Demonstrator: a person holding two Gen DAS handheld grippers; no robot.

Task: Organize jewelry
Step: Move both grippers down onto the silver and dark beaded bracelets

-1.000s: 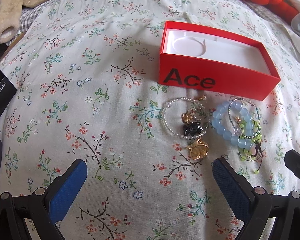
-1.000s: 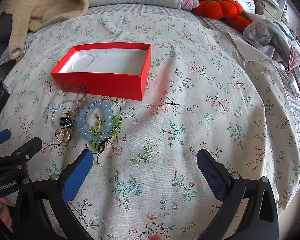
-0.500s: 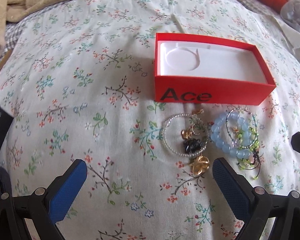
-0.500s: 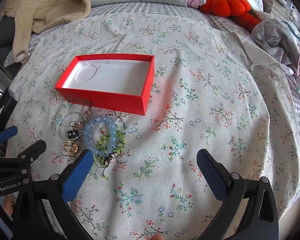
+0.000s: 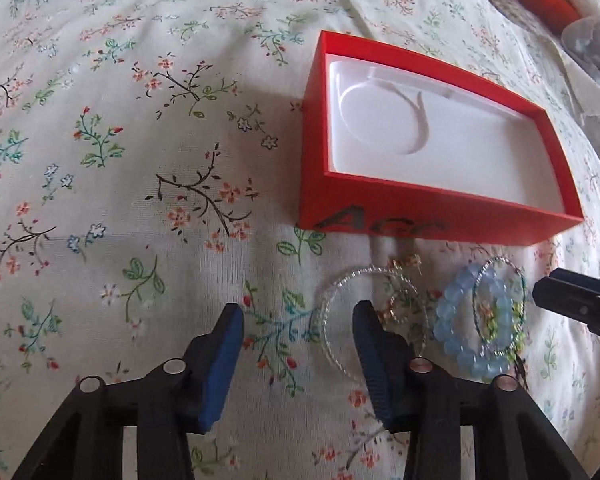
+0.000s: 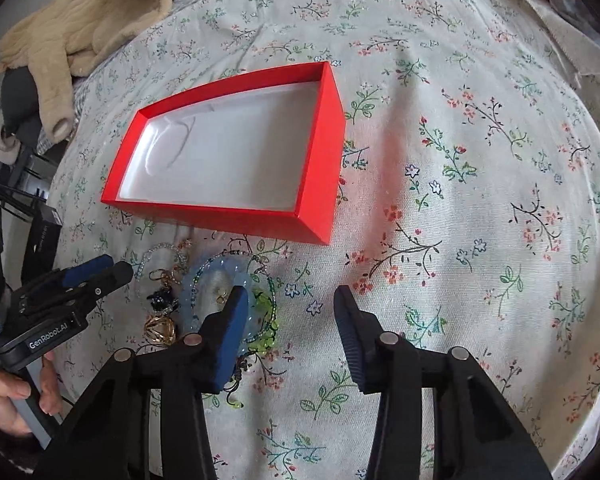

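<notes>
1. Nearest, the left gripper (image 5: 298, 322) and right gripper (image 6: 288, 304) are closing their fingers on nothing.
2. Just beyond, on the bed (image 5: 140, 160), the light, slippery, tangle-prone jewelry (image 6: 204, 296): pinch one bracelet's rim.
3. Farther, the empty red box (image 5: 432, 216).

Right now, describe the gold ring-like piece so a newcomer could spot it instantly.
Start at the red box on the floral bedspread. In front of its near wall lies a jewelry cluster; the gold openwork piece sits at the cluster's near left edge, just below a black charm. It is the only shiny gold metal lump; its neighbours are beaded loops, including a blue bead bracelet.
</notes>
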